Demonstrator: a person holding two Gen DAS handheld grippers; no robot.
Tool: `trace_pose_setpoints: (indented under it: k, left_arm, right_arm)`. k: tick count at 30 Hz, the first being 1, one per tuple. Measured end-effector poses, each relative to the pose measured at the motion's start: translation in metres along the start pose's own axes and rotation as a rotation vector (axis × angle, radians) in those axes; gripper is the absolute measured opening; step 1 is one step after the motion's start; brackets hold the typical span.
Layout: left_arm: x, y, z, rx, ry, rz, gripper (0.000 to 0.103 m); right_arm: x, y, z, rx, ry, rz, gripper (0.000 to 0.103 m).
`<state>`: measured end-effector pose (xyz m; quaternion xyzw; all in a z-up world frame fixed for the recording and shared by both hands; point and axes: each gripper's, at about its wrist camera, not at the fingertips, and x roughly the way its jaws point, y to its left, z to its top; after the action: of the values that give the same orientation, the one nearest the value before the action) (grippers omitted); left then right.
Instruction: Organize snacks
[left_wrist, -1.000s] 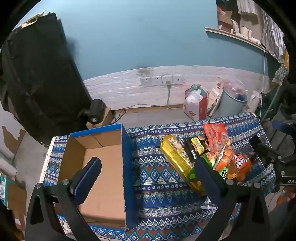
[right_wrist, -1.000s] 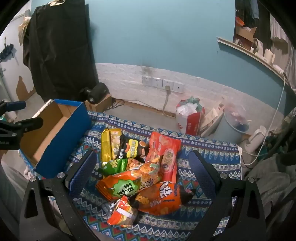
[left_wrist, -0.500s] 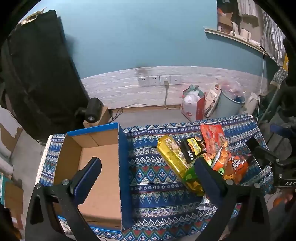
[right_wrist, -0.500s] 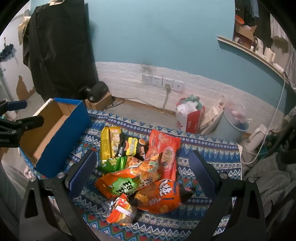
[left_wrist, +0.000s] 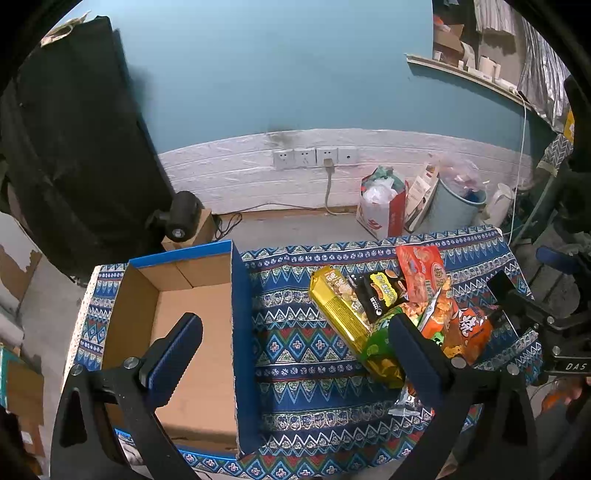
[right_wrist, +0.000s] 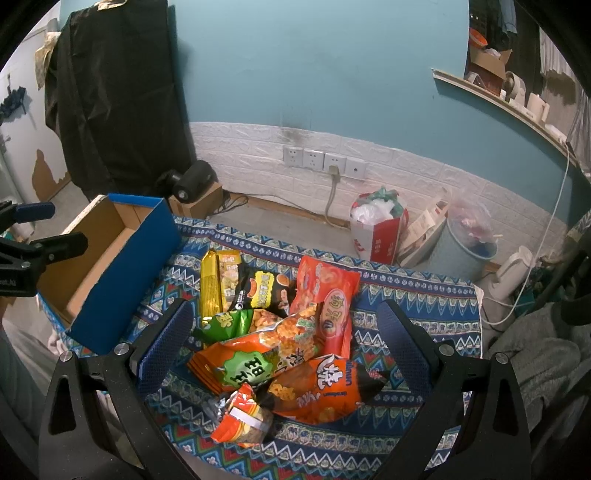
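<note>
A pile of snack packs lies on the patterned tablecloth (right_wrist: 417, 306): a yellow pack (right_wrist: 212, 282), a black pack (right_wrist: 260, 291), a red pack (right_wrist: 325, 291), a green pack (right_wrist: 225, 323), an orange-green bag (right_wrist: 266, 354), an orange bag (right_wrist: 325, 387) and a small orange pack (right_wrist: 240, 417). An open blue cardboard box (left_wrist: 192, 332) stands empty at the table's left. My right gripper (right_wrist: 280, 343) is open, above the pile. My left gripper (left_wrist: 295, 354) is open, above the cloth between the box and the yellow pack (left_wrist: 340, 310).
Behind the table stand a red-white bag (right_wrist: 376, 225), a grey bin (right_wrist: 458, 243), a white kettle (right_wrist: 513, 269) and a black lamp on a carton (right_wrist: 192, 184). Wall sockets (right_wrist: 325, 162) hold a cable. A black cloth (right_wrist: 122, 96) hangs at the left.
Both views have drifted slightly; the box and snacks sit a little lower and leftward in the left wrist view. Both grippers stay open, and nothing on the table has moved.
</note>
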<state>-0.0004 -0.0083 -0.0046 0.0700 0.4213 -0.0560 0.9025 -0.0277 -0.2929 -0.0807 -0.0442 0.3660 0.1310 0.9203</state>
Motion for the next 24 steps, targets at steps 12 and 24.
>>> trace_pose_setpoints:
  k: [12,24]
  left_arm:
    - [-0.0012,0.0003,0.0007,0.000,0.000,0.002,0.102]
    - [-0.0029,0.0005,0.0004,0.001,-0.002,0.000,0.102]
  right_arm:
    - [0.0000,-0.0001,0.0002,0.001,0.003,-0.002,0.098]
    - [-0.0005,-0.0022,-0.0039,0.006,0.002,-0.001,0.098]
